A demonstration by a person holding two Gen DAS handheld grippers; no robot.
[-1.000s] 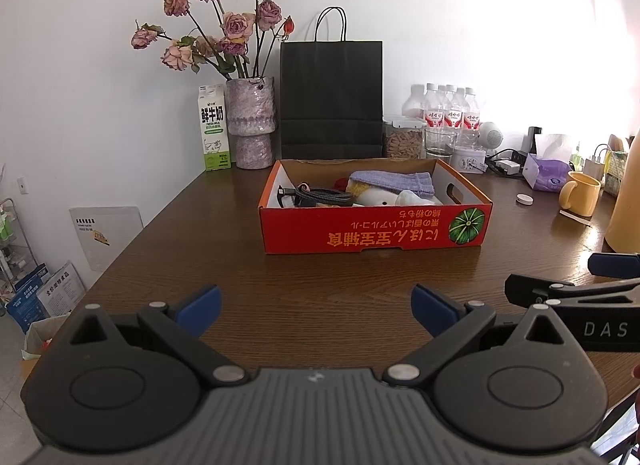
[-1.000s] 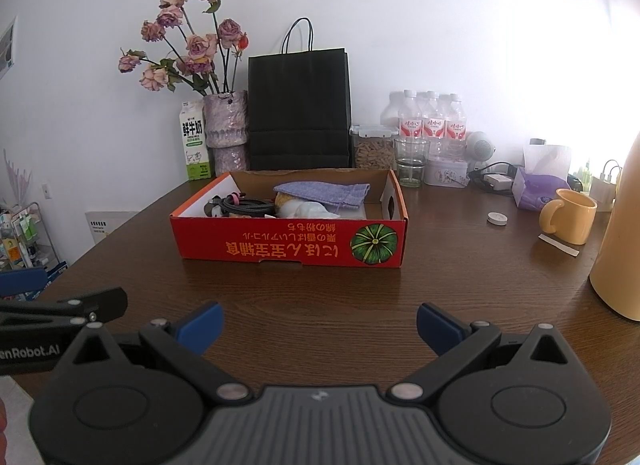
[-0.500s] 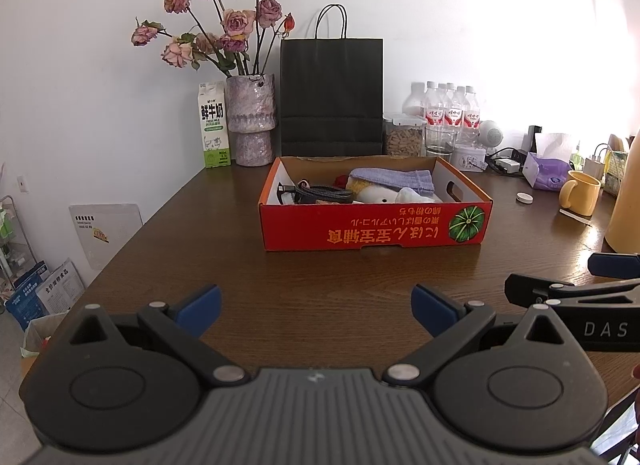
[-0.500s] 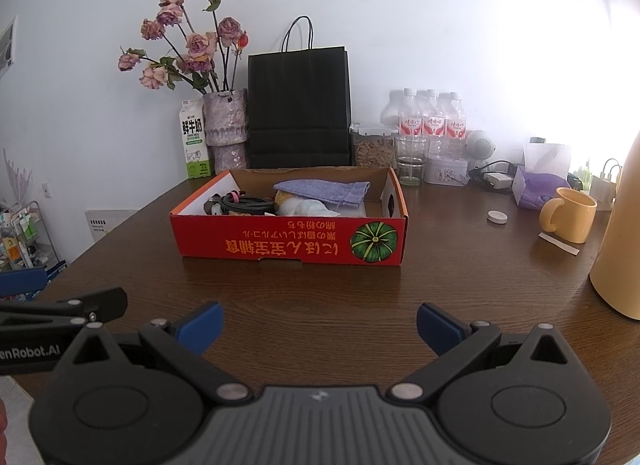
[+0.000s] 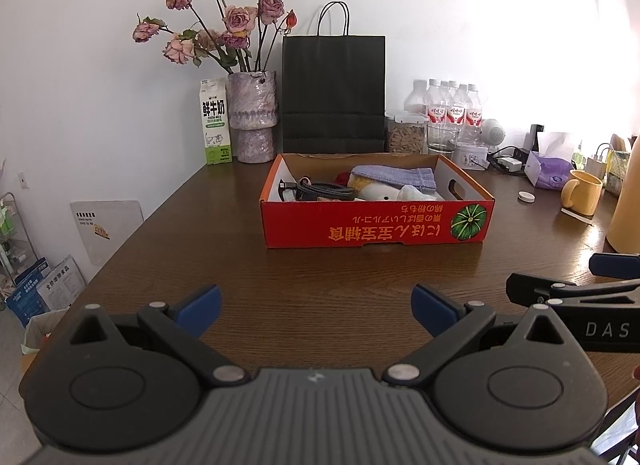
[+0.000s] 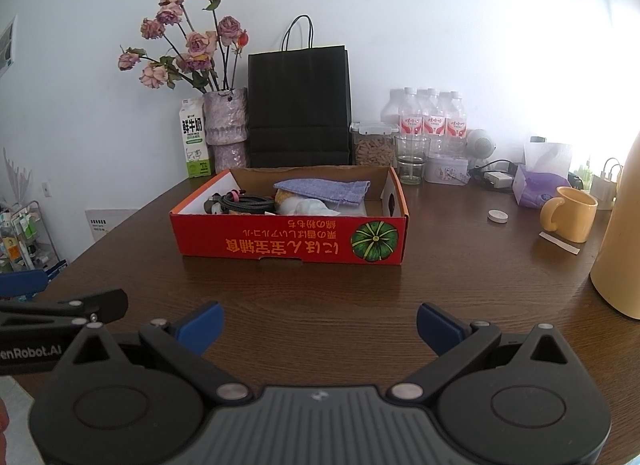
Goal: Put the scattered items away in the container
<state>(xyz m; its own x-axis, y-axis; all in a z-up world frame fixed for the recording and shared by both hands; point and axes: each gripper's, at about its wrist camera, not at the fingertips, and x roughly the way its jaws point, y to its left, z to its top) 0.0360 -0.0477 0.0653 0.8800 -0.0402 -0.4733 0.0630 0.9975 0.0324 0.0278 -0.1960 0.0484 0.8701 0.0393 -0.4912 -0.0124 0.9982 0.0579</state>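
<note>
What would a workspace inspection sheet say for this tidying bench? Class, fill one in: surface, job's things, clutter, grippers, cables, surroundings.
Surface: brown wooden table, bare in front of the box.
Job's things: red cardboard box holding a blue cloth pouch, a coiled braided cable and a white soft item.
Clutter: yellow mug, white cap, tissue pack, water bottles, black paper bag, milk carton, vase of roses.
Grippers: left gripper and right gripper both open, empty, short of the box.
Cables: charger leads by the wall.
Surroundings: white wall; shelf rack at the left.
</note>
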